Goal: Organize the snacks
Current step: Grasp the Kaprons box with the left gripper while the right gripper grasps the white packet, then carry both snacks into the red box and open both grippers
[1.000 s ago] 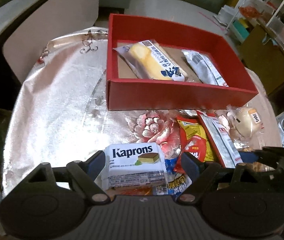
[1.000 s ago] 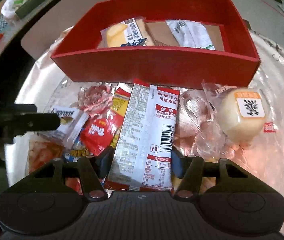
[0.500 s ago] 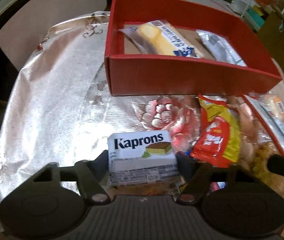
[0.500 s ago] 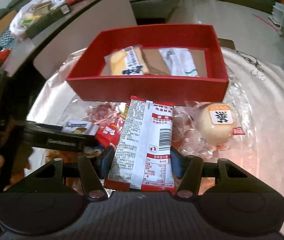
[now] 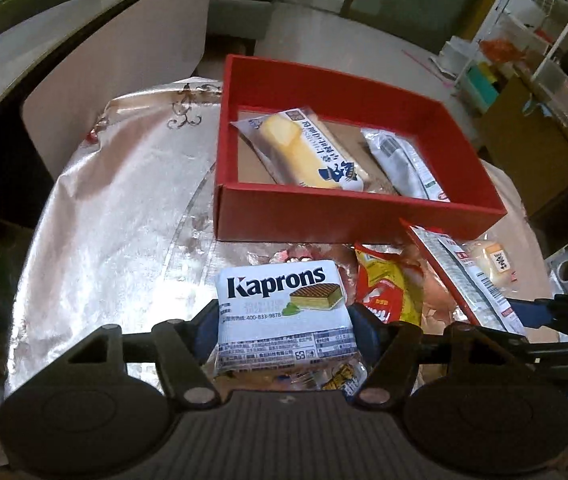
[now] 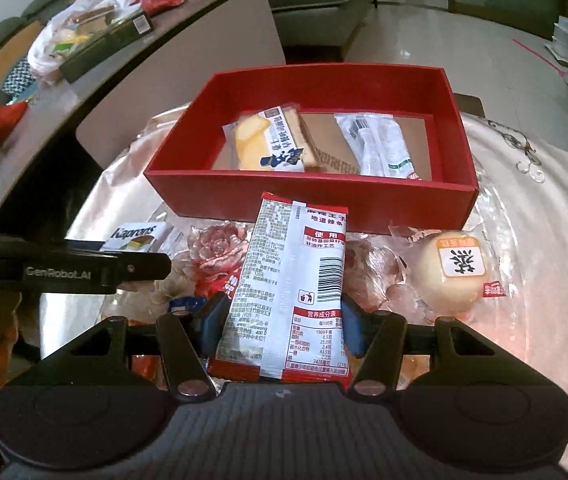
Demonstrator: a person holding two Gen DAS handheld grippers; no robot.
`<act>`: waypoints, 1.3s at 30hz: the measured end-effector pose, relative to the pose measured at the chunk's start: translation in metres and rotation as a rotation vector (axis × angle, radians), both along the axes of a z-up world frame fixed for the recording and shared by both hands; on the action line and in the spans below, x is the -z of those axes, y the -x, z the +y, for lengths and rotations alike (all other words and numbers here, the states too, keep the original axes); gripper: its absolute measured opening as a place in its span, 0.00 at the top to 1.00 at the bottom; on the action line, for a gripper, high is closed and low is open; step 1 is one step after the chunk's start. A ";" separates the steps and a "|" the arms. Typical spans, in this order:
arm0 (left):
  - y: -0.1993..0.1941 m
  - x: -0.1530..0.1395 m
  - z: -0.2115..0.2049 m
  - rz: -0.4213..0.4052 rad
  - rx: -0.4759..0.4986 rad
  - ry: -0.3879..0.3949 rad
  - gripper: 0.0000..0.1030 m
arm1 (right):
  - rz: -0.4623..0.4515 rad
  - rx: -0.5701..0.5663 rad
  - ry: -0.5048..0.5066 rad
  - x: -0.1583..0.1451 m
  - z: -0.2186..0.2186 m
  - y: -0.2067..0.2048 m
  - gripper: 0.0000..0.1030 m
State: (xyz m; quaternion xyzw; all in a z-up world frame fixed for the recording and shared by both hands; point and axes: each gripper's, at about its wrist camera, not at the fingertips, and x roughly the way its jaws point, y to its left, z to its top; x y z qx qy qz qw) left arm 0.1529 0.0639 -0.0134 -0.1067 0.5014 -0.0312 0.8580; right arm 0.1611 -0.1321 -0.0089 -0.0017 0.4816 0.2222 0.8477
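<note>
The left gripper (image 5: 284,326), jaws closing, pinches the Kaprons wafer pack (image 5: 284,312); the right gripper (image 6: 282,322) clamps a spicy-strip packet (image 6: 296,280), both in front of the red box (image 6: 316,196).

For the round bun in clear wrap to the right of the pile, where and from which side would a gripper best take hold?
Judging by its shape, grip the round bun across its widest middle, coming from above with one finger on each side. It sits label-up on the table cover, clear of the red box, its sides open. The loose wrap edges would likely slip.
</note>
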 end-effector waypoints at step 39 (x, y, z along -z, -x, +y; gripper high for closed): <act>-0.011 -0.012 0.004 -0.031 -0.018 0.017 0.44 | 0.044 0.048 -0.093 0.005 -0.007 -0.021 0.41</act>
